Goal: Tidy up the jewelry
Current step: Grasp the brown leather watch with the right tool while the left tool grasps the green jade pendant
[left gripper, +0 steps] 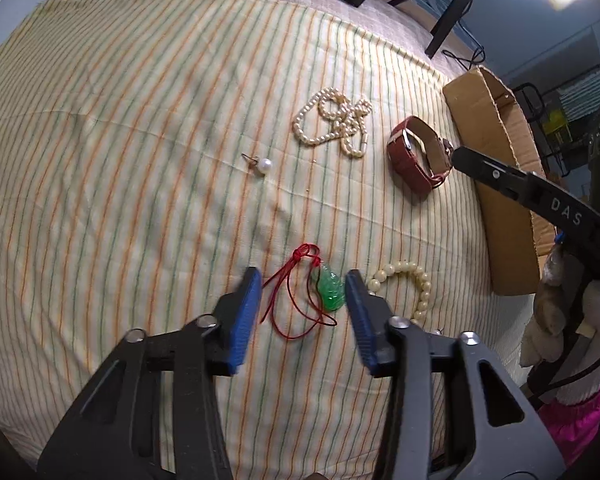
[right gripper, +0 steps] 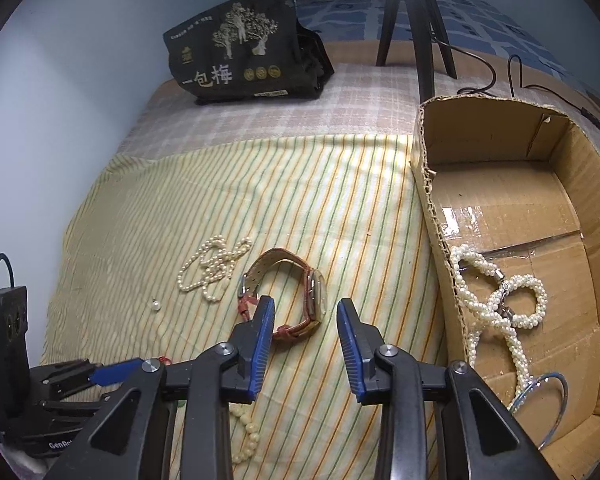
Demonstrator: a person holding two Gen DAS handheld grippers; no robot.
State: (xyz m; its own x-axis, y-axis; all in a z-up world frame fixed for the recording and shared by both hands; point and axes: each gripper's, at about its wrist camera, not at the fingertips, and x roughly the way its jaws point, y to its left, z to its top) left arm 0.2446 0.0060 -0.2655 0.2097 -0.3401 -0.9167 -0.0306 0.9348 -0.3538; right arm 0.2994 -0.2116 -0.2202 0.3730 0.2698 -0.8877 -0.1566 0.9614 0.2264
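Cardboard box [right gripper: 500,200]: right of the striped cloth [right gripper: 260,200], holding a braided pearl rope [right gripper: 500,312].
Right gripper [right gripper: 306,344]: fingers wide apart, empty, just short of the red-strapped watch [right gripper: 296,296].
Left gripper [left gripper: 300,312]: spread, bracketing the jade pendant [left gripper: 330,290] (red cord attached), gripping nothing.

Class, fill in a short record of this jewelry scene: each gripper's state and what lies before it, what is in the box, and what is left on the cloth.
left gripper: open, around jade pendant
right gripper: open, before red-strap watch
cardboard box: braided pearl necklace
striped cloth: pearl strand, pearl earring, cream bead bracelet
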